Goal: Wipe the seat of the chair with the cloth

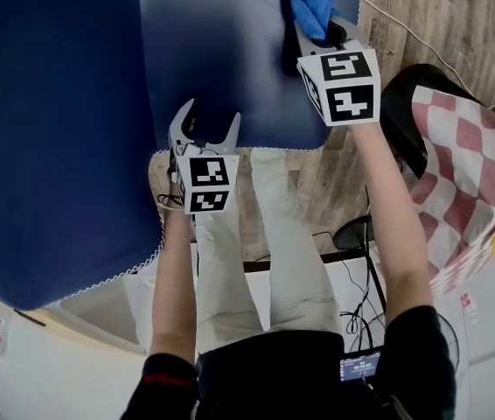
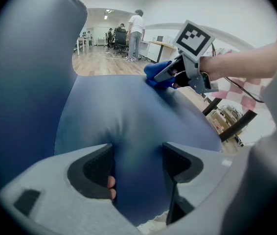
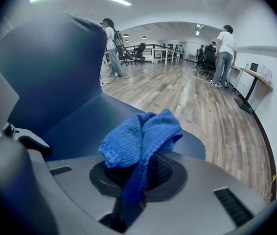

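The cloth (image 1: 311,0) is a bright blue knitted rag, bunched into soft folds and clenched in the right tongs (image 1: 322,33) at the far right corner of the dark blue chair seat (image 1: 221,68). Its lower end is hidden between the closed jaws. The left tongs (image 1: 205,129) are released, jaws apart astride the seat's near edge. The backrest (image 1: 46,129) is cut off at the head view's left edge.

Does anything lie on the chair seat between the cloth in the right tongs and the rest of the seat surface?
Nothing visible lies in the way. The right tongs hold the cloth at the far corner of the seat, whose surface is bare. Only the left tongs, jaws apart, sit at its front edge.
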